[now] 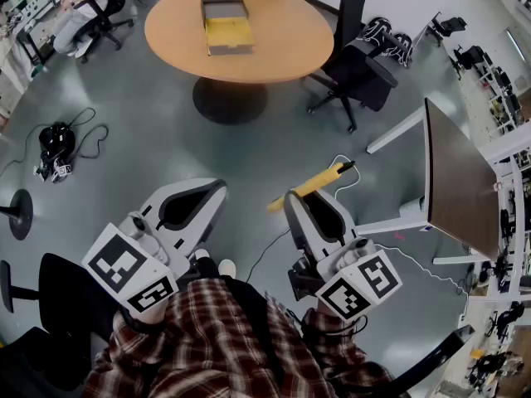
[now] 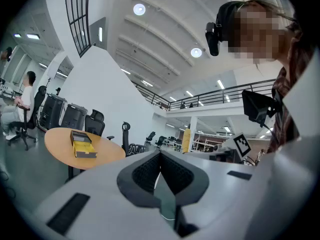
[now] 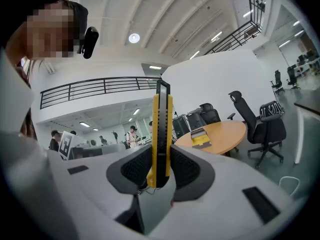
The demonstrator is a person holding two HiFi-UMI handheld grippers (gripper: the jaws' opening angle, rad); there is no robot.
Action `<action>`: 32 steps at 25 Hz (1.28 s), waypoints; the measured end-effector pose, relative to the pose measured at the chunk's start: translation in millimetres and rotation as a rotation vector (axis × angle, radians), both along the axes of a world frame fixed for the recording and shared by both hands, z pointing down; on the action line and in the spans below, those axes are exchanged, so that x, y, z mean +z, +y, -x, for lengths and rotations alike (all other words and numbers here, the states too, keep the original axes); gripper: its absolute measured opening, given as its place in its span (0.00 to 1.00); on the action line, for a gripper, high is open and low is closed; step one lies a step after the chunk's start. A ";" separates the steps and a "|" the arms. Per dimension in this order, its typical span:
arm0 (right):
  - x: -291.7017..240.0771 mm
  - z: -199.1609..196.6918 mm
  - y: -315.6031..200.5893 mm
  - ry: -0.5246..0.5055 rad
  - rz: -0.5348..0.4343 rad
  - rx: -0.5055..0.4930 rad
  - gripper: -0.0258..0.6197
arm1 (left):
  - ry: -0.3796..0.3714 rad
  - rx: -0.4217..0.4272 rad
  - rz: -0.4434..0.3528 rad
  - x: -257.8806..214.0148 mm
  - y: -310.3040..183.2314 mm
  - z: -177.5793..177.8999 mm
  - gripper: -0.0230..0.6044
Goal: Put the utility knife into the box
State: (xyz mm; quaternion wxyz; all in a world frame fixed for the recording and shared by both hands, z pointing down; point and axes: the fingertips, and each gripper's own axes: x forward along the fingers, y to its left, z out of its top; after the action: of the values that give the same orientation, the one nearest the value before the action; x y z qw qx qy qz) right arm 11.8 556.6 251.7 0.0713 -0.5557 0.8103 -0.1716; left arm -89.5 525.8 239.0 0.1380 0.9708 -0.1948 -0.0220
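My right gripper (image 3: 160, 168) is shut on a yellow and black utility knife (image 3: 162, 129), which stands up straight out of the jaws. In the head view the utility knife (image 1: 311, 184) sticks out forward from the right gripper (image 1: 292, 199) over the grey floor. The box (image 1: 226, 21), open, with a yellow inside and a grey lid, lies on the round wooden table (image 1: 274, 52) far ahead. The same box (image 3: 200, 138) shows small to the right of the knife, and the box (image 2: 82, 145) appears at the left in the left gripper view. My left gripper (image 2: 160, 160) is shut with nothing in it.
Black office chairs (image 1: 357, 56) stand at the right of the table. A tilted desk (image 1: 456, 181) with white legs is at the right. A white cable (image 1: 348, 166) and a black device with a cord (image 1: 56, 149) lie on the floor. A seated person (image 1: 79, 11) is far left.
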 end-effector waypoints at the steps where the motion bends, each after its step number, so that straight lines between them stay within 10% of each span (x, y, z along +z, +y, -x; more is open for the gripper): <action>1: 0.7 -0.5 -0.5 -0.003 0.006 0.003 0.23 | 0.000 -0.001 0.005 0.2 -1.8 0.6 0.05; 7: 0.9 -2.6 -17.4 -0.007 0.027 0.006 0.23 | -0.004 -0.009 0.024 0.2 -22.7 -0.3 0.05; 32: 28.7 -50.3 -394.3 -0.008 0.060 0.069 0.23 | -0.024 0.048 0.063 35.2 -394.3 -42.3 0.05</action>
State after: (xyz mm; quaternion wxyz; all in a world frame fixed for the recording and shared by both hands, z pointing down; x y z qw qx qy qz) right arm 62.1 162.2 280.4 0.0639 -0.5844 0.7850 -0.1955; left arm -47.2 131.5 274.3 0.1669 0.9706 -0.1737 -0.0009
